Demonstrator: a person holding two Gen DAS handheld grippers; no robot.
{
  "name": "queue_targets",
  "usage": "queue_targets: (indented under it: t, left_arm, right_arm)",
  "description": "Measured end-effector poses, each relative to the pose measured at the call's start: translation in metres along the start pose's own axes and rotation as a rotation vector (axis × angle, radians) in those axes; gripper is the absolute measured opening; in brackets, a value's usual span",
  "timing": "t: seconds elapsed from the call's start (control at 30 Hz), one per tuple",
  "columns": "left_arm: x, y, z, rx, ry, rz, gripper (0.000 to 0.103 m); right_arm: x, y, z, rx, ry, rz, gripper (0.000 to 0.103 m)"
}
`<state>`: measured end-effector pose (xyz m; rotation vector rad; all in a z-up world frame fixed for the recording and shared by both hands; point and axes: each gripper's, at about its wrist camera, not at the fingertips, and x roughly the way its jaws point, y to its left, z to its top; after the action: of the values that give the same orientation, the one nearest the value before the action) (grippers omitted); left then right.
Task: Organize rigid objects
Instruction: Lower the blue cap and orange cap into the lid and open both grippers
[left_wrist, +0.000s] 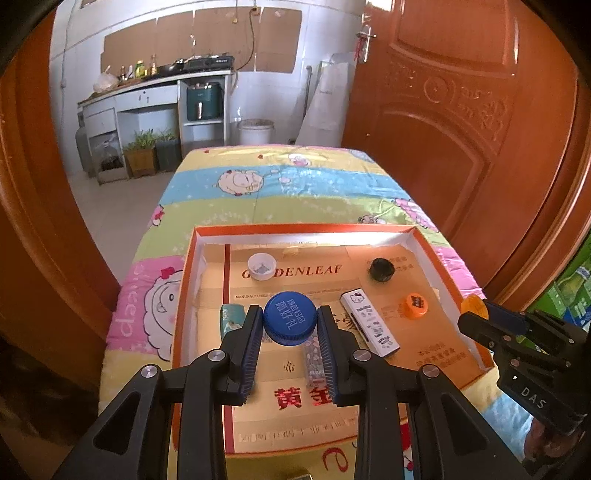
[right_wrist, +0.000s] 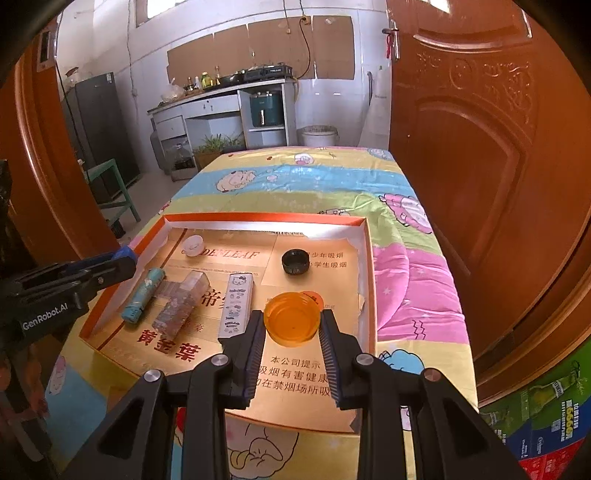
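Observation:
My left gripper (left_wrist: 289, 310) is shut on a blue bottle cap (left_wrist: 290, 325), held above the near left part of an orange-rimmed cardboard tray (left_wrist: 295, 228). My right gripper (right_wrist: 291, 314) is shut on a translucent orange cap (right_wrist: 291, 325), open side up, over the tray's right half (right_wrist: 258, 217). In the tray lie a white cap (left_wrist: 261, 266), a black cap (left_wrist: 381, 269), a second orange cap (left_wrist: 415, 305), a white cartoon-printed box (left_wrist: 369, 323), a teal lighter (right_wrist: 144, 295) and a clear plastic box (right_wrist: 181, 299). Each gripper shows at the edge of the other's view.
The tray rests on a table under a cartoon-sheep quilt (left_wrist: 280, 192). A brown wooden door (left_wrist: 461, 129) stands close on the right, and green cartons (right_wrist: 546, 417) sit low at the right. A kitchen counter (left_wrist: 155, 92) is far behind.

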<state>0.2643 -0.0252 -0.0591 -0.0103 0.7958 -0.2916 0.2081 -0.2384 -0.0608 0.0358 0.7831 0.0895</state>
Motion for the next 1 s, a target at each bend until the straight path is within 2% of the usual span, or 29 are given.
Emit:
queue_targets:
  t: [0.4,0.73,1.0]
  left_arm:
    - [0.037,0.005,0.004,-0.008,0.046,0.020,0.031]
    - [0.073,0.021,0.011,-0.060,0.095,0.016,0.031]
    - [0.081,0.023,0.010,-0.053,0.108,0.017,0.031]
  right_arm:
    - [0.023,-0.006,0.001,0.003,0.043,-0.009,0.030]
    - [0.044,-0.007,-0.005,0.019,0.127,-0.018,0.030]
    - [0.057,-0.004,-0.010,0.027,0.169,-0.026,0.030]
